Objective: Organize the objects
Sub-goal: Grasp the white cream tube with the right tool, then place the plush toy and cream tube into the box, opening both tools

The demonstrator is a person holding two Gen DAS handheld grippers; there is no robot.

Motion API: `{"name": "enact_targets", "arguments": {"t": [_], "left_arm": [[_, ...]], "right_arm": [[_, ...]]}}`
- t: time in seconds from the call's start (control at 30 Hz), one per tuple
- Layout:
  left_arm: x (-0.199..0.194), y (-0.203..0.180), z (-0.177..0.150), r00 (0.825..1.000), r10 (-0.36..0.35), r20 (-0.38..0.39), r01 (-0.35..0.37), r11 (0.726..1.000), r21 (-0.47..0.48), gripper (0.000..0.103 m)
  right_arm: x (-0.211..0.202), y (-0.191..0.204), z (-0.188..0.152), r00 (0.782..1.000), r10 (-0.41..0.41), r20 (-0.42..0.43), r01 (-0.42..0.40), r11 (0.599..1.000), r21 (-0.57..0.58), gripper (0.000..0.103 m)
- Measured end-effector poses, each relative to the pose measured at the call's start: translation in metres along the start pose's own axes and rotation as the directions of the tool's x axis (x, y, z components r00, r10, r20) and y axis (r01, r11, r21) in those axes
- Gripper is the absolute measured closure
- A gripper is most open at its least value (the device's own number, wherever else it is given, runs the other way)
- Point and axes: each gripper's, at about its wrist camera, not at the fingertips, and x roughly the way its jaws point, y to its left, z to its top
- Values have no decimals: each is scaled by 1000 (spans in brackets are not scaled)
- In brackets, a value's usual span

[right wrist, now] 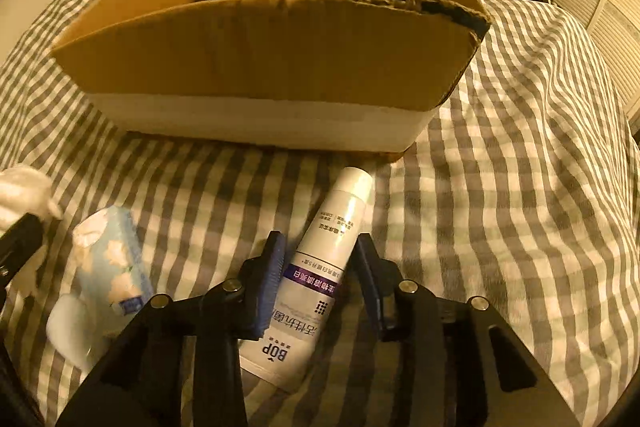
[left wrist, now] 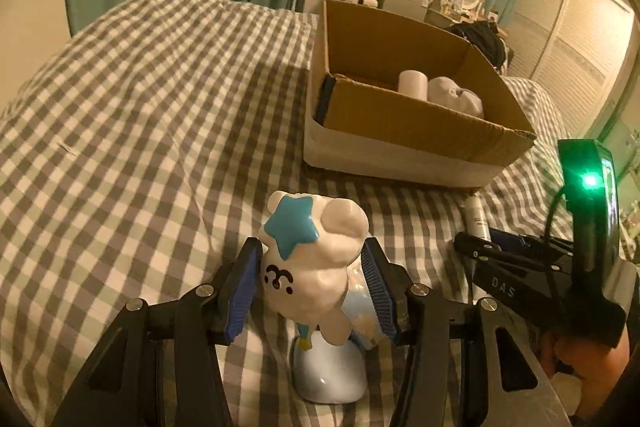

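The cardboard box walls off the far side; checked bedspread left of it lies open.

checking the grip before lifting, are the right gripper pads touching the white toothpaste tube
Touching. The right wrist view shows the right gripper with both blue pads pressed on the white toothpaste tube.

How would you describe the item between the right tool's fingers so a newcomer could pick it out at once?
Start at the cardboard box on the checked bedspread. Just in front of its near wall lies a white tube, cap pointing at the box, between the fingers of the right tool. Unlike the blue floral tissue pack to its left, it is long and round, with a purple band and "BOP" printed near its flat end.
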Motion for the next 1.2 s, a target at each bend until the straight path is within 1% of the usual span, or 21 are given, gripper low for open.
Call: {"name": "enact_targets", "arguments": {"t": [0.17,0.27,0.37,0.5,0.63,0.7,0.77,0.8,0.97,1.07,1.2], "left_arm": [[-7,-1,0,1000,-19,21,19,1000,-4,50],[-12,-2,1,999,-29,18,29,1000,-5,50],[-22,-7,3,999,-42,34,42,999,9,50],[-43,-18,11,995,-66,72,63,997,38,50],[-69,-26,25,991,-66,118,59,996,64,50],[-80,-30,36,987,-73,142,63,995,79,50],[-89,-34,48,984,-70,167,55,994,94,50],[-94,-36,56,981,-70,183,51,993,105,50],[-101,-47,86,970,-90,228,60,989,135,50],[-95,-56,107,963,-100,249,63,986,154,50],[-76,-63,132,961,-102,258,58,983,174,50]], "right_arm": [[-19,3,-11,998,54,33,-53,998,-27,75],[-35,4,-18,994,87,66,-84,995,-45,77],[-58,4,-22,988,104,115,-97,994,-58,77],[-85,12,-31,977,124,174,-116,992,-58,77],[-115,10,-26,963,137,233,-127,990,-55,77],[-133,10,-26,952,141,273,-130,990,-57,77],[-146,9,-19,942,144,303,-131,989,-64,77],[-156,11,-12,934,147,326,-130,989,-72,77],[-182,15,16,906,147,398,-116,988,-102,77],[-191,12,40,892,152,427,-115,987,-110,77],[-190,10,70,884,145,444,-106,988,-112,77]]}}
